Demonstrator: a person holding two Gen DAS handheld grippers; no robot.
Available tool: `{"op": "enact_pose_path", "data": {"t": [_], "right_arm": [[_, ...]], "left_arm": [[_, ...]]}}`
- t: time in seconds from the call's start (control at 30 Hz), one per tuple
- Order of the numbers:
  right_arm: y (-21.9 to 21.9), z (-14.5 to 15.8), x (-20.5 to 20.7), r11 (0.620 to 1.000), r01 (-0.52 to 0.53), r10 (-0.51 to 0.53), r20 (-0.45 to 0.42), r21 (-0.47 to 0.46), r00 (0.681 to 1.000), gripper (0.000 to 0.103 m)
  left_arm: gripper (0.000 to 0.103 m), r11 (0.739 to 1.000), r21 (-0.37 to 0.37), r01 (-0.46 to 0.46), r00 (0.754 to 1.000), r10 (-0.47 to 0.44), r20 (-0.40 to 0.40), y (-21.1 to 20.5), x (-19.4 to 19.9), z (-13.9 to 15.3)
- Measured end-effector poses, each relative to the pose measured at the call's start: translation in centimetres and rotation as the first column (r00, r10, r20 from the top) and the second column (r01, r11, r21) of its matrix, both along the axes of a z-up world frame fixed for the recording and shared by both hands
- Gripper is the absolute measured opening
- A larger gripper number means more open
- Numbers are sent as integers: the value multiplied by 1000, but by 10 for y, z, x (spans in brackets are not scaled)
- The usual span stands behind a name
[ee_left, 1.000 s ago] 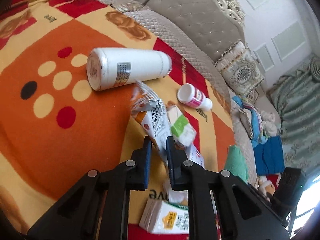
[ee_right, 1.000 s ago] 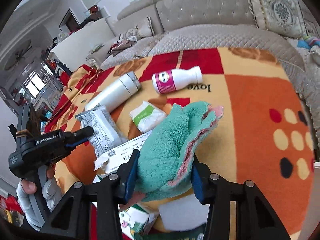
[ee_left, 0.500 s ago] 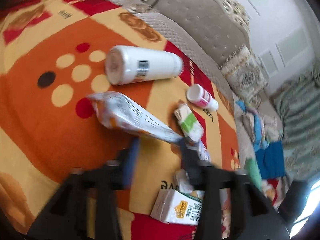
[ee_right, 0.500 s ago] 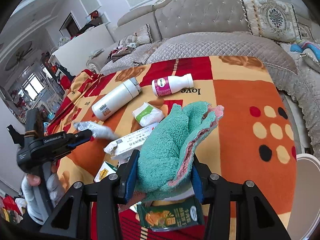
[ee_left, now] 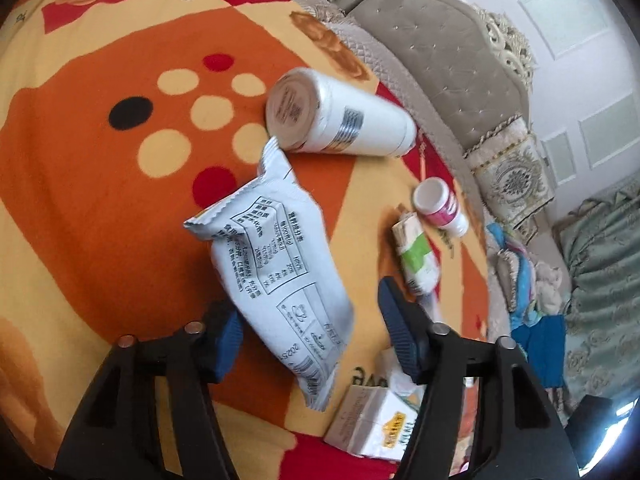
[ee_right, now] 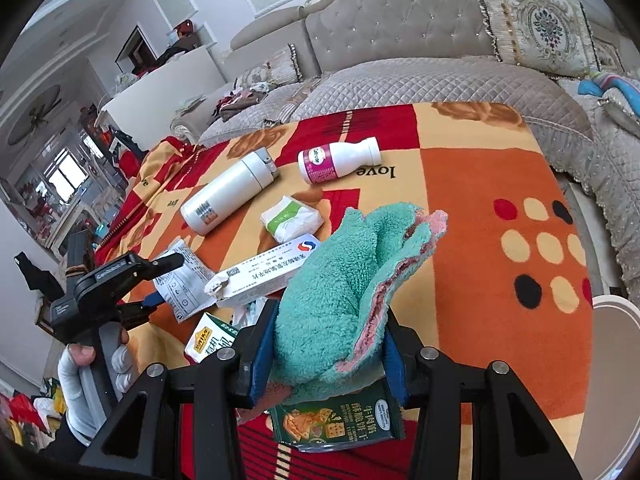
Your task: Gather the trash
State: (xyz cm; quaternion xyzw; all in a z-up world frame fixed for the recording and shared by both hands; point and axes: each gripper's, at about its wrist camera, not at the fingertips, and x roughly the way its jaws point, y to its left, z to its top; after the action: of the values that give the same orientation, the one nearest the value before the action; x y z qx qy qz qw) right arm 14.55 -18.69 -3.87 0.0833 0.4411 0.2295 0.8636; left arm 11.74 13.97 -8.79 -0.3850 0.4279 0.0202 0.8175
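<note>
A silver-white snack wrapper [ee_left: 276, 276] lies printed side up on the orange blanket [ee_left: 88, 208]. My left gripper [ee_left: 308, 312] straddles its near end. The jaws are closing, and the right pad [ee_left: 396, 328] still stands clear of the foil. From the right wrist view, the left gripper [ee_right: 166, 280] sits over the same wrapper [ee_right: 182, 286], held by a person's hand [ee_right: 86, 356]. My right gripper [ee_right: 328, 346] is shut on a teal towel [ee_right: 348, 276] with a pink lining, which bulges up between its fingers.
On the blanket lie a white flask [ee_left: 344, 120], a small pink-labelled bottle [ee_left: 440, 208], a green-and-white tissue pack [ee_left: 416, 256], a long medicine box [ee_right: 268, 272], a drink carton [ee_left: 376, 424] and a green biscuit packet [ee_right: 340, 424]. A white bin rim [ee_right: 616, 308] shows at the right. A grey sofa [ee_right: 400, 28] stands behind.
The left gripper let go of the crumpled wrapper, which now lies flat between its jaws. The jaws spread wide, then narrowed. The right gripper still holds the towel.
</note>
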Motion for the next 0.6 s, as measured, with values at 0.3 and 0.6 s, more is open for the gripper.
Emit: {"op": "enact_pose_path", "data": {"t": [0.3,0.6], "right_arm": [[-16,2,-8,1000,19,-19,6,7,1000,45],[-51,7,-20,996,84,-84,18,21,996,45]], "left_arm": [[13,992,58,115,987,-121,108,-21,-11,42],[13,960,94,264,945,-277,171,-77,-17,78]]}}
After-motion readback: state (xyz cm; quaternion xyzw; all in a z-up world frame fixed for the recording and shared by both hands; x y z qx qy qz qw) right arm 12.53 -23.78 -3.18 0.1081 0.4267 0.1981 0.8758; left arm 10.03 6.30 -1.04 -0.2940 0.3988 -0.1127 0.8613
